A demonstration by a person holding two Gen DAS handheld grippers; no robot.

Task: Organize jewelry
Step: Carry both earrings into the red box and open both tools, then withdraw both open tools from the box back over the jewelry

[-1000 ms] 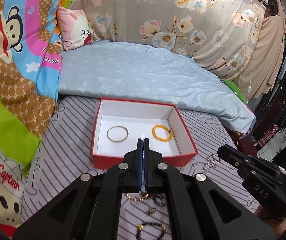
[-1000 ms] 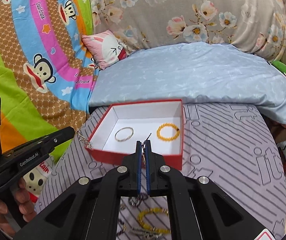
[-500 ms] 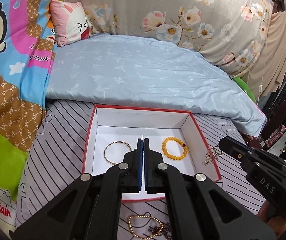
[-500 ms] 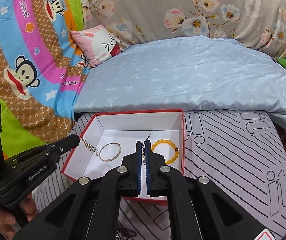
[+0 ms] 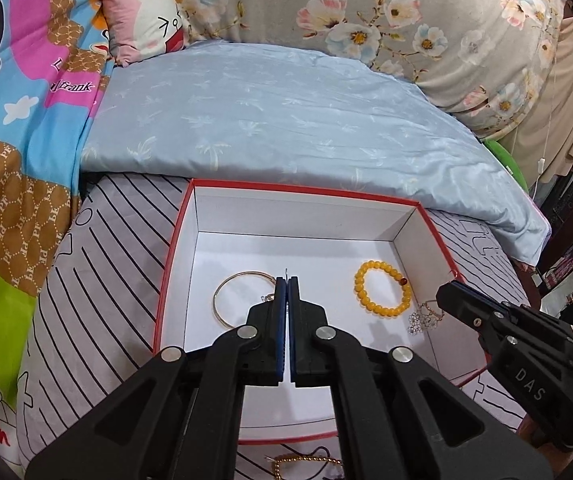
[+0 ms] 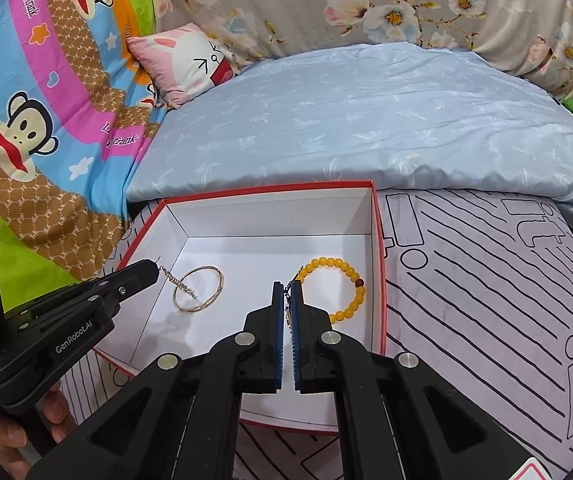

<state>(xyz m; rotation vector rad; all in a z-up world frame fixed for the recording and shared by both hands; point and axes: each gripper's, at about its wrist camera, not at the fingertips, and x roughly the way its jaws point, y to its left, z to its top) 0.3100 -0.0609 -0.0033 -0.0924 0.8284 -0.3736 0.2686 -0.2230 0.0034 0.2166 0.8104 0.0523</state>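
Both tools (image 5: 285,280) (image 6: 287,285) lowered over box (image 5: 174,240), each clamped on earring (image 6: 184,287).

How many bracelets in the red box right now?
2. A thin gold bangle lies on the left of the box floor; a yellow bead bracelet lies on the right. The grippers hide part of the floor.

Gold bead chain (image 5: 306,462) cut off at btm edge; bangle's (image 5: 238,300) right side hidden behind jaws.

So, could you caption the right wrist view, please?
Both shut grippers dangle earrings over the red box.
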